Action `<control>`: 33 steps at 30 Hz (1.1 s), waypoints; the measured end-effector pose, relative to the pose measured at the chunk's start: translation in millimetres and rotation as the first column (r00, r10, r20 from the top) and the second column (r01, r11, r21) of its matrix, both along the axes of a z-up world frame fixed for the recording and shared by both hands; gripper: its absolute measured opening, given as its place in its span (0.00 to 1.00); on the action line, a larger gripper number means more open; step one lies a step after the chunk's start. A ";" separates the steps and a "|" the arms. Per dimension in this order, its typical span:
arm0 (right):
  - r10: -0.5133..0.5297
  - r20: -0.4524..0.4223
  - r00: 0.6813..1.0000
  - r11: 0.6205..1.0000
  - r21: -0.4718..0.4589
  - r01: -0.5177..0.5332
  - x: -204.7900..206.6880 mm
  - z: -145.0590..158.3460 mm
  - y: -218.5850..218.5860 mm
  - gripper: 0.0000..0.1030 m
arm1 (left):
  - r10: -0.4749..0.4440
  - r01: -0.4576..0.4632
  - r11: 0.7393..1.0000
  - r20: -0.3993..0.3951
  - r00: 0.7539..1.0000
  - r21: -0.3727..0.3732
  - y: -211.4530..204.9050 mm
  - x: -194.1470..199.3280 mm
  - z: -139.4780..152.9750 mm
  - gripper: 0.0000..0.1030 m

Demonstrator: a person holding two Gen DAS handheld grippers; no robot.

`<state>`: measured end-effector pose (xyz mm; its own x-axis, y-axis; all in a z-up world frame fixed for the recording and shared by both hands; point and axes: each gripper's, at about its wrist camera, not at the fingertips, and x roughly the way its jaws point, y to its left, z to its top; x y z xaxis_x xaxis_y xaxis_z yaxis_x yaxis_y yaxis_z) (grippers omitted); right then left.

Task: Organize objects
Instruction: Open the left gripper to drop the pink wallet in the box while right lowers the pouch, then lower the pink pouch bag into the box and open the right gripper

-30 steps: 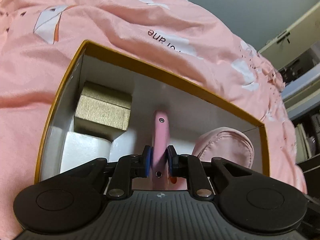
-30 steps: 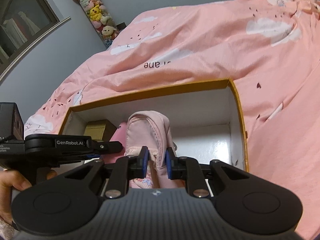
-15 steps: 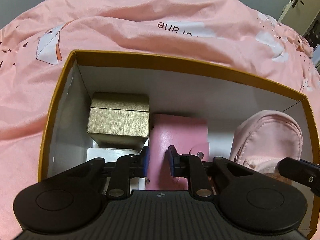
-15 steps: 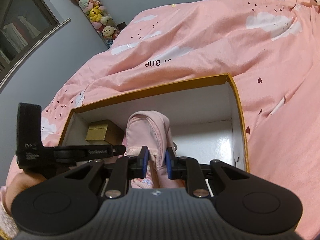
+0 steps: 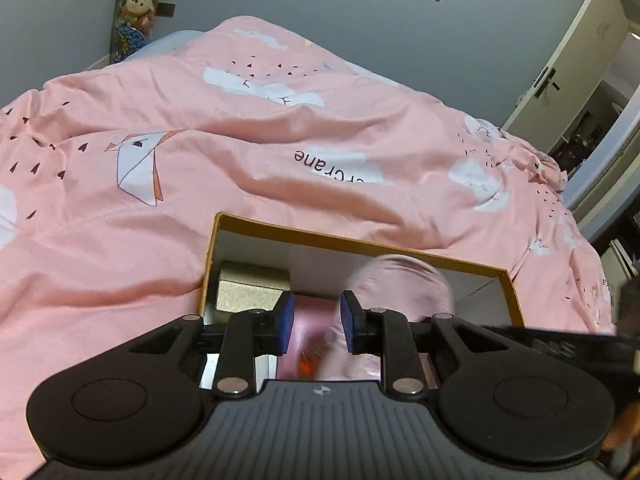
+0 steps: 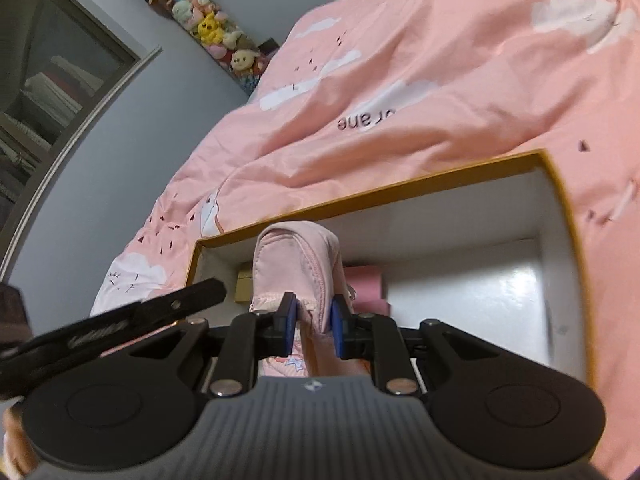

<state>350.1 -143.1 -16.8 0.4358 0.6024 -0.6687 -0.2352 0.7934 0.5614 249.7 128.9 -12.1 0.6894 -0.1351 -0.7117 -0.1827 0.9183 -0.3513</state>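
Observation:
An open box with a gold rim and a white inside rests on the bed. Inside it, a small gold box sits at the left with a pink wallet lying beside it. My left gripper hovers above the wallet; its jaws are opening and nothing is pressed between them. My right gripper is shut on the lower edge of a pink pouch, which it holds upright over the box. The right wrist view also shows the wallet and one left-gripper finger.
A rumpled pink duvet surrounds the box. The right part of the box floor is bare white. A column of plush toys hangs on the grey wall, and a door stands at the far right.
My left gripper let go of the pink wallet, which now lies flat in the box, then rose and drew back with its jaws widening. My right gripper kept hold of the pouch and shifted slightly.

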 end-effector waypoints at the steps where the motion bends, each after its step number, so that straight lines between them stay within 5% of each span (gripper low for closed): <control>1: 0.003 -0.021 1.000 1.000 0.000 -0.003 5.1 -4.4 4.2 0.19 | -0.003 0.003 1.000 -0.007 1.000 0.008 0.7 0.9 -2.0 0.27; 10: -0.011 -0.184 0.983 1.000 0.004 0.012 41.4 -41.3 17.7 0.19 | -0.023 0.024 1.000 -0.047 0.999 0.010 1.4 0.8 -21.5 0.30; 18: -0.058 -0.230 0.971 0.998 -0.008 0.058 50.4 -63.4 19.8 0.19 | -0.041 0.043 0.998 -0.054 0.998 0.035 -1.6 0.2 -27.5 0.30; 33: 0.005 0.001 1.000 0.993 -0.118 -0.005 17.1 -13.3 22.1 0.37 | -0.080 0.077 0.988 0.016 0.997 0.131 -22.1 -23.3 2.9 0.43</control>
<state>367.2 -121.1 -30.1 0.4336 0.5214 -0.7349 -0.2401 0.8530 0.4635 226.4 106.9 -9.3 0.6951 -0.0964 -0.7124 -0.1020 0.9677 -0.2304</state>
